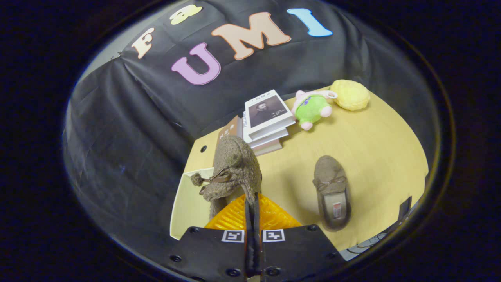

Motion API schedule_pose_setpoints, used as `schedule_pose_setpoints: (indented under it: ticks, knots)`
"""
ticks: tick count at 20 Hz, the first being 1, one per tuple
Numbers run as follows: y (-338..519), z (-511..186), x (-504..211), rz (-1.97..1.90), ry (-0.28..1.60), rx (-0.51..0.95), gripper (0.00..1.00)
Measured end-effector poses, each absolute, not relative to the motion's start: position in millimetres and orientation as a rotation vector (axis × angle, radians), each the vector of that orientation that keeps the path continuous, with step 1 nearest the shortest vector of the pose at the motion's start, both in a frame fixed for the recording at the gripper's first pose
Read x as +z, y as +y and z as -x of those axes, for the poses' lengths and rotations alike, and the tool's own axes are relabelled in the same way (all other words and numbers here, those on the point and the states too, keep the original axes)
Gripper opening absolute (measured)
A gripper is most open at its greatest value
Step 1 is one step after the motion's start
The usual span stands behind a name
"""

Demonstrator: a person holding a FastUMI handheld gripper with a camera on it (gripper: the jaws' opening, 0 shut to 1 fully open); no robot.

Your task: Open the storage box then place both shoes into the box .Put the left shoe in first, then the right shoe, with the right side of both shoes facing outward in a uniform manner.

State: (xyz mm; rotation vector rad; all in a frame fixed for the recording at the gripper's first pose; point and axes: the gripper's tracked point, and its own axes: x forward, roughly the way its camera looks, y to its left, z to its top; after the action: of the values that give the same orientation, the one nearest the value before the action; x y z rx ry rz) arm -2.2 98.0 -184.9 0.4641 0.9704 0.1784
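- Two brown shoes show in the gripper view: one held up at the fingers, one lying on the yellow table point(375, 156).
- The gripper point(252, 203) has its fingers drawn nearly together, pinching the thin rim of the held shoe point(235, 168) between them; the shoe hangs tilted, its pom-pom lace dangling toward the booth wall.
- The held shoe hangs above the storage box point(188, 203), whose pale inside is open to view just beside and below the fingers.
- The second shoe point(332, 192) lies flat on the table, well apart from the box on the other side of the fingers, its opening facing up and a bow on its upper.
- Beyond the fingers, a stack of books point(266, 121) rests near the table's far edge.
- Just beside the books lie a green plush toy point(313, 109) and, touching it, a yellow ball-shaped plush point(350, 94).
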Motion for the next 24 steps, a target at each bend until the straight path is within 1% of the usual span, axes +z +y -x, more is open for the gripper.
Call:
schedule_pose_setpoints:
  ticks: [4,9,16,24]
  knots:
    - [135.0,6.9,-168.3,-0.483,0.965,0.218,0.03]
    - [182.3,14.7,-173.2,-0.476,0.993,0.261,0.03]
    - [240.8,31.6,-211.2,-0.44,1.069,0.273,0.03]
    - [276.8,40.6,-266.4,-0.377,1.15,0.225,0.03]
